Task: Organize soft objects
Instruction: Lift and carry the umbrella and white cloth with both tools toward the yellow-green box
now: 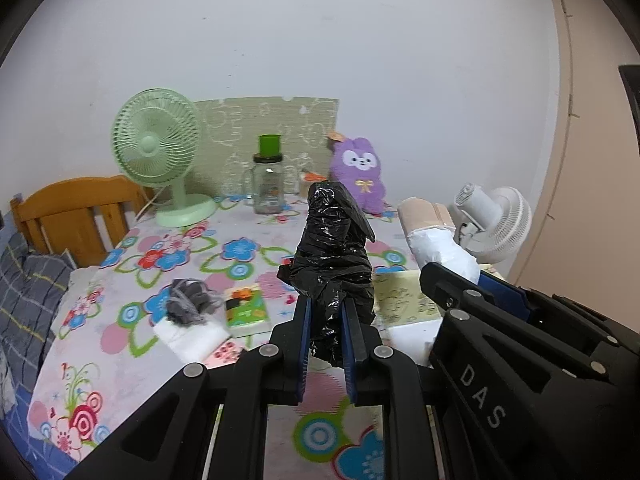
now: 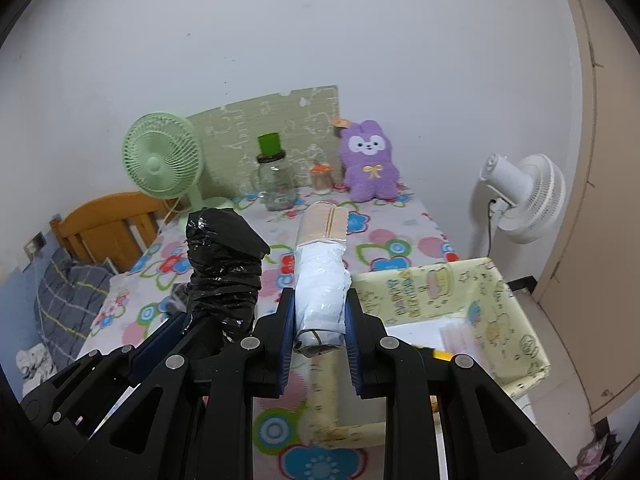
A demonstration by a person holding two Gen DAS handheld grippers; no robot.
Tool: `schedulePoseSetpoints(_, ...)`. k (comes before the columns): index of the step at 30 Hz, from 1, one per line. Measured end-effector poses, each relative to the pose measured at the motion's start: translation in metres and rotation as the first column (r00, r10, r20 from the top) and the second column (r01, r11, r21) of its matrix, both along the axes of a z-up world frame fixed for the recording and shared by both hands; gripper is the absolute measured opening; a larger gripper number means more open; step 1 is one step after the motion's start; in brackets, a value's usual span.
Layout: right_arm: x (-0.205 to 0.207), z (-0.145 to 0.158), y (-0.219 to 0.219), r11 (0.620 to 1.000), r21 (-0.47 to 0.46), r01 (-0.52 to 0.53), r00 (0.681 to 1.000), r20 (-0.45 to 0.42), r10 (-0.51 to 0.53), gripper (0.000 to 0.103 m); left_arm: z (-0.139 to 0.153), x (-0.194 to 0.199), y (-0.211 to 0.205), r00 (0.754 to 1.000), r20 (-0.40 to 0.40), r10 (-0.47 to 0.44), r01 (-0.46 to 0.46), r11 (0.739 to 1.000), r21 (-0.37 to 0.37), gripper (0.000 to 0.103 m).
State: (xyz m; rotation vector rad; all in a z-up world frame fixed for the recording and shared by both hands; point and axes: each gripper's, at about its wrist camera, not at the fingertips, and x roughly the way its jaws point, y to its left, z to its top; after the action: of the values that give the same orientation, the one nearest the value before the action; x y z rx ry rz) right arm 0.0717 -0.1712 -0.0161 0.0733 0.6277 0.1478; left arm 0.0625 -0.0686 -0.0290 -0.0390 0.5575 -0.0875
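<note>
The left hand-held gripper (image 1: 325,344) is clamped tight on the lower end of a black plastic-wrapped roll (image 1: 334,248), which stands up from its blue pads above the tabletop (image 1: 132,320). Just beside it on the right, the right hand-held gripper (image 2: 320,346) pinches a white-wrapped roll (image 2: 320,288) with a beige, striped far end, its pads pressing both sides; the two rolls are close but apart.

Under and right of the white-wrapped roll sits a pale yellow printed box (image 2: 496,300), open at the top, with what may be a clear packet inside, though it is blurred. On the flowered cloth left of the black roll lie a grey yarn tuft (image 1: 190,300) on a white pad (image 1: 192,336) and a green-orange packet (image 1: 246,308).

Farther back stand a green fan (image 1: 160,148), a glass jar (image 1: 269,184) with a green cap, and a purple plush rabbit (image 1: 360,176) against the wall. A white fan (image 2: 524,196) stands off the right edge.
</note>
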Motion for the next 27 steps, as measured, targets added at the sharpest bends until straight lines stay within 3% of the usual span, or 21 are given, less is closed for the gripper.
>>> schedulePoseSetpoints(15,0.013,-0.012,-0.056,0.995,0.013,0.097,0.995,-0.023,-0.097,0.026,-0.010,0.021,-0.055,0.994,-0.030,-0.102,0.102,0.995,0.008,0.012)
schedulePoseSetpoints(27,0.024,-0.041,-0.087,0.987,0.008,0.162,0.983,-0.094,-0.161,0.026,-0.036,0.036,-0.085,0.980,-0.116,-0.161,0.165,0.986,0.023,0.012)
